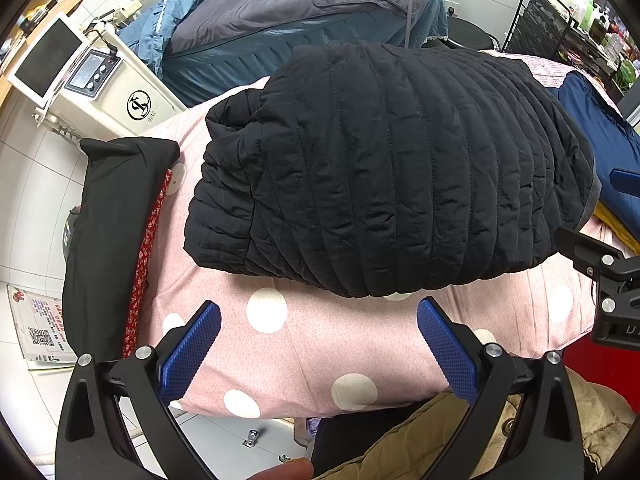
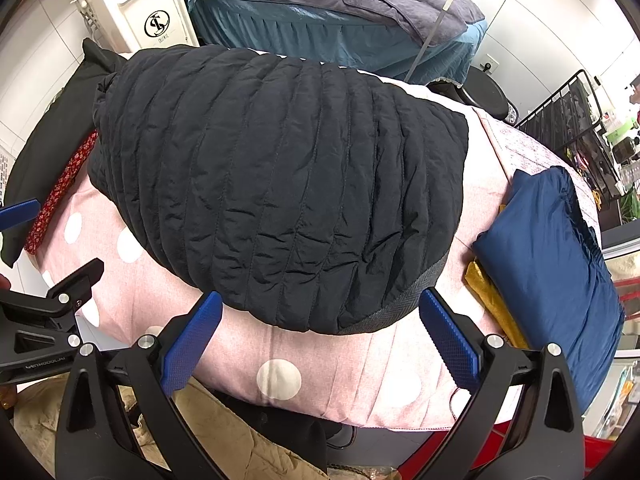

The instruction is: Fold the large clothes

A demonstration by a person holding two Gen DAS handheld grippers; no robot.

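A black puffy jacket [image 1: 392,168] lies folded into a fat, rounded bundle in the middle of a pink bed cover [image 1: 304,344] with big white dots. The jacket is soft and shiny, sewn in long rows that make it look like stripes of little pillows. Its cloth is full of tiny wrinkles. One end is bunched into a lumpy roll, and the other end has a flat grey woven band [image 2: 416,292] along its edge.

The left gripper [image 1: 319,344] hangs just in front of the jacket's near edge. Its two blue bumpy fingers [image 1: 192,350] are spread wide apart and hold nothing. The right gripper [image 2: 320,340] sits the same way near the grey band, with its blue fingers [image 2: 450,344] also wide apart and empty. Both grippers have hard black arms with round silver screws.

On the left side of the cover lies a smooth black cloth [image 1: 112,236] on top of a red cloth with tiny flowers [image 1: 146,256]. On the right side sits a folded dark blue cloth [image 2: 552,264], smooth and a bit crumpled, with a yellow cloth [image 2: 494,304] poking out from under it.

Further back stands a bed [image 1: 280,20] with a grey blanket and a blue frilly skirt. A cream box-shaped machine [image 1: 116,92] with knobs and a screen stands by the white tiled wall. A black wire rack [image 2: 576,132] is off to the right.
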